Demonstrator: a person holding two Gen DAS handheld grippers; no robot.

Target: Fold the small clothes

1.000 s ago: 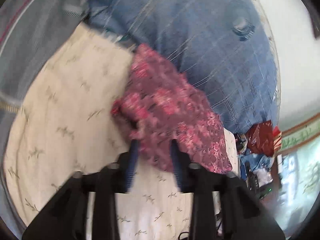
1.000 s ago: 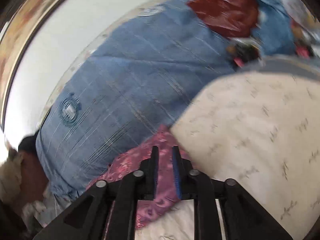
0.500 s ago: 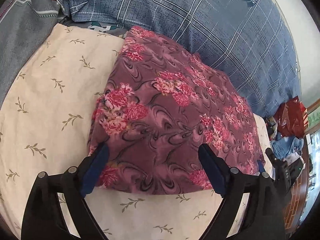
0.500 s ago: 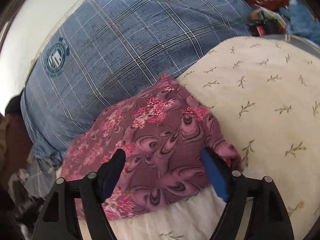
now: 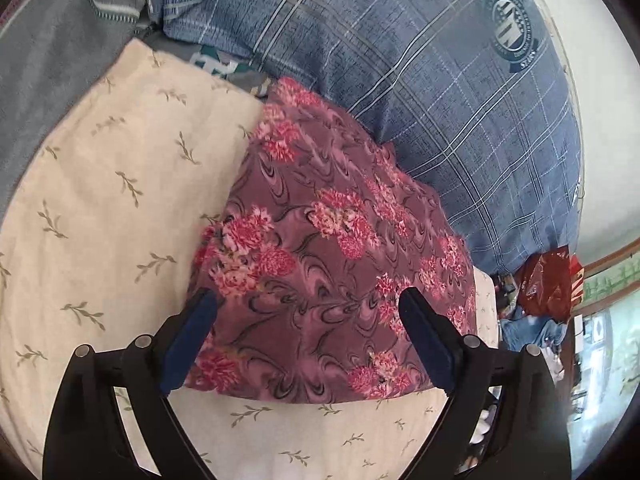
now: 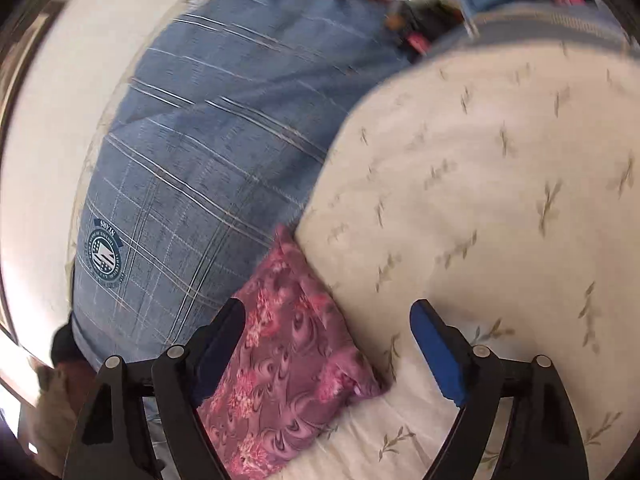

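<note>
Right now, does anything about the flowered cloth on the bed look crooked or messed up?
Nothing stands out. The flowered cloth lies folded flat on the cream leaf-print sheet, its far edge against the blue plaid pillow. Its near edge looks fairly straight. Neither hand-held gripper presses on it.

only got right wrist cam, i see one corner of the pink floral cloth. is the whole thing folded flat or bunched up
Observer: The left wrist view shows the floral cloth lying as one flat folded panel on the cream sheet, its near edge fairly straight.
Operator: where's the left gripper
Observer: The left gripper is at that near edge, jaws wide apart, with the cloth showing between them and the pads not pressing on it.
Operator: anything at the far end
Observer: The cloth's far corner meets the blue plaid pillow, next to a teal-and-white printed fabric.
</note>
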